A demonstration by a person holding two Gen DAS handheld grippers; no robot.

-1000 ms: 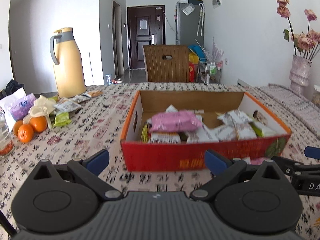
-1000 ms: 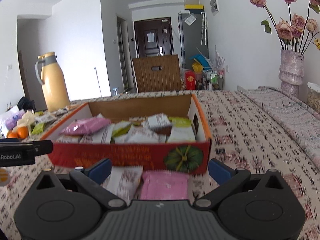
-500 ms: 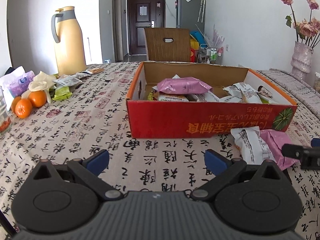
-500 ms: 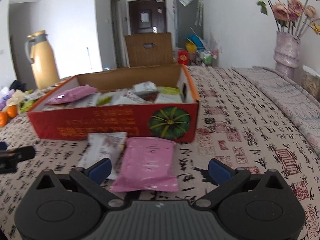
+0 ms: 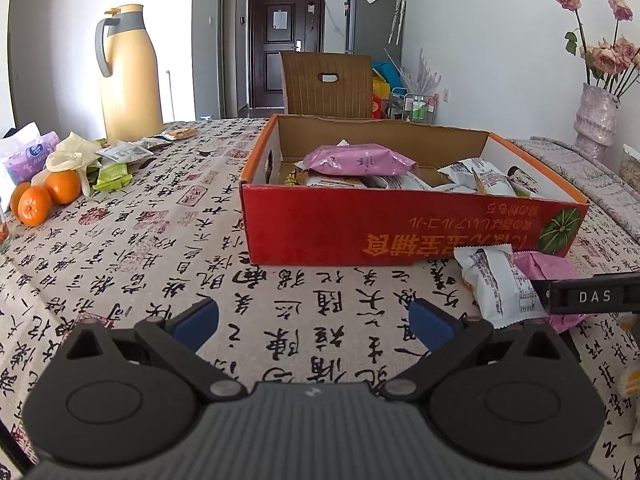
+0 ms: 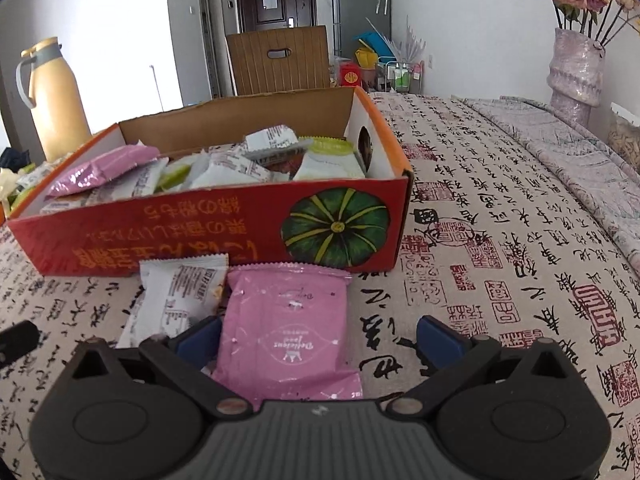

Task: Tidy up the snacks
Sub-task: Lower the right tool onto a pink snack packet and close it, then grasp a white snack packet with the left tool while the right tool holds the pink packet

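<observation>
I'm looking at a job that seems mostly done. The red cardboard box point(image 6: 208, 224) is sitting on the table's printed cloth point(image 5: 160, 264), and it's already holding a good heap of snacks: a pink packet point(image 5: 358, 159) lying on top near the box's left end, a jumble of white wrappers point(image 5: 476, 178) toward its right end, and green-and-white packets point(image 6: 330, 160) showing in the right wrist view. I'm not able to count what's buried underneath.

What's left, as I'm judging it, is lying outside the box. Two packets are resting on the cloth against the box's near wall, by the pumpkin picture: a pink snack pack point(image 6: 286, 326) and a white snack pack point(image 6: 176, 300) just beside it, their edges touching or overlapping. Further off, to the left of the box near the yellow thermos jug point(image 5: 128, 76), I'm seeing more loose wrappers point(image 5: 124, 152) beside some oranges point(image 5: 44, 198); whether those belong to the job I can't say.

I'm holding my right gripper point(image 6: 320, 340) wide open and gripping nothing, low over the pink snack pack in front of the box, with the pack's near end lying between the fingers, toward the left one. My left gripper point(image 5: 314, 320) is also spread wide and empty, hovering over bare cloth in front of the box's left half, well apart from any packet.
</observation>
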